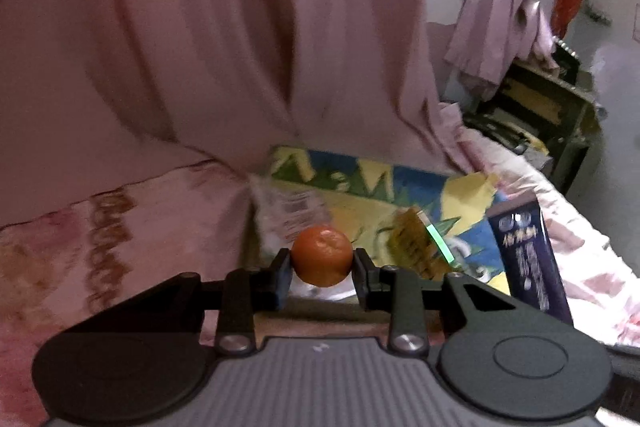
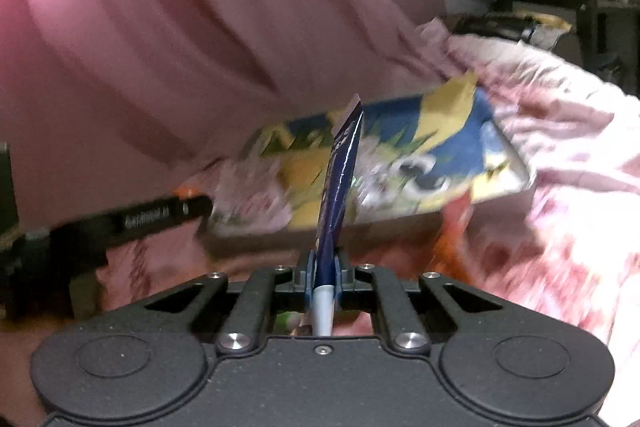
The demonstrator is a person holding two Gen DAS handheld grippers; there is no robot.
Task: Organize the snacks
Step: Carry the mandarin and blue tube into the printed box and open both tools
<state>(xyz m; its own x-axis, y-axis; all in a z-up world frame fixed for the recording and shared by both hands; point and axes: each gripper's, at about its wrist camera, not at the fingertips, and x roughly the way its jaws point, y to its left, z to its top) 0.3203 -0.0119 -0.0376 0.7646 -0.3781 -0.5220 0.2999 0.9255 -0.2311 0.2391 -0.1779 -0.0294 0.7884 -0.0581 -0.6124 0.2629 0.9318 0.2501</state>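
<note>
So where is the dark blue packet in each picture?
Left wrist view: the blue packet stands at the lower right, beside the colourful box.
Right wrist view: the blue packet is in the middle, edge-on, pinched in the right gripper.
Shared landmark: the colourful box on the pink bedding, behind the packet in both views.

Pink curtain [image 1: 224, 39] walls off back — colourful box [image 1: 360, 195] ahead; shelf [image 1: 552, 107] crowds right.
</note>
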